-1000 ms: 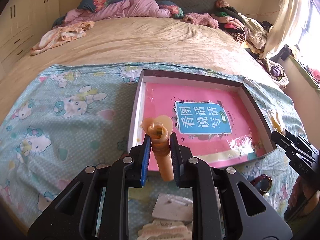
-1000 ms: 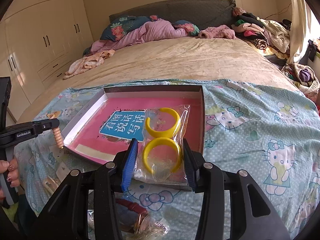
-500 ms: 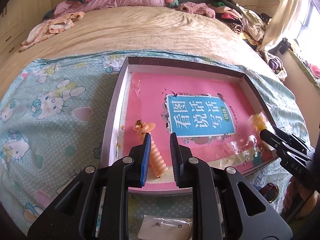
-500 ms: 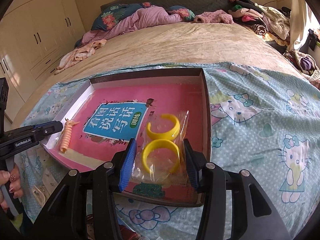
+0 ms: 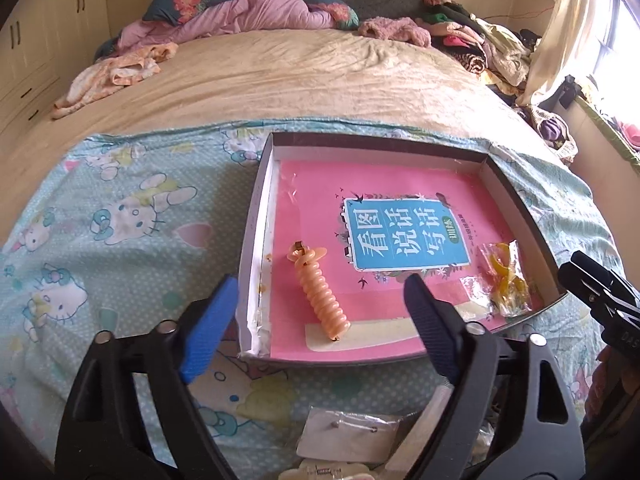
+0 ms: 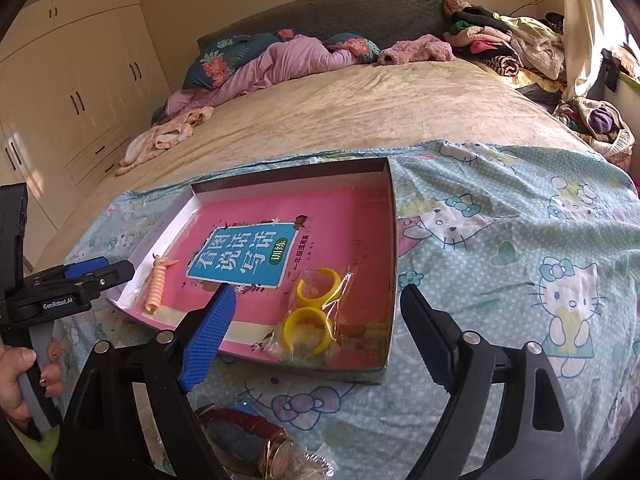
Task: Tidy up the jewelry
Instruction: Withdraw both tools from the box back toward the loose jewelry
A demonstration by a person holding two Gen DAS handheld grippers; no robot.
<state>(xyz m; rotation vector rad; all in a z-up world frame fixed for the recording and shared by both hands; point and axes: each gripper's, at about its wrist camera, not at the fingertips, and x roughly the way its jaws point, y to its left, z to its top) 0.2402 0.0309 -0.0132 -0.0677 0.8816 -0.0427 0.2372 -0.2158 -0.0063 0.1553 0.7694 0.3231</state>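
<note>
Tongs both just sprung wide, L (image 5: pixel 316 304) & R (image 6: pixel 312 316), nothing pinched. Orange spiral hair tie (image 5: pixel 320 292) dropped in tray (image 5: pixel 256 216), near-left corner; bagged yellow rings (image 6: pixel 310 320) near-right. Watch (image 6: pixel 256 432) in R view only.

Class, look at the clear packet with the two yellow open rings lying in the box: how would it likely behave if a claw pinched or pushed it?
The packet looks like thin crinkled film, so it would probably flex and slip. The rings seem rigid plastic and likely light; they may shift inside. Lying flat on the smooth pink book, it would likely slide, not roll.
</note>
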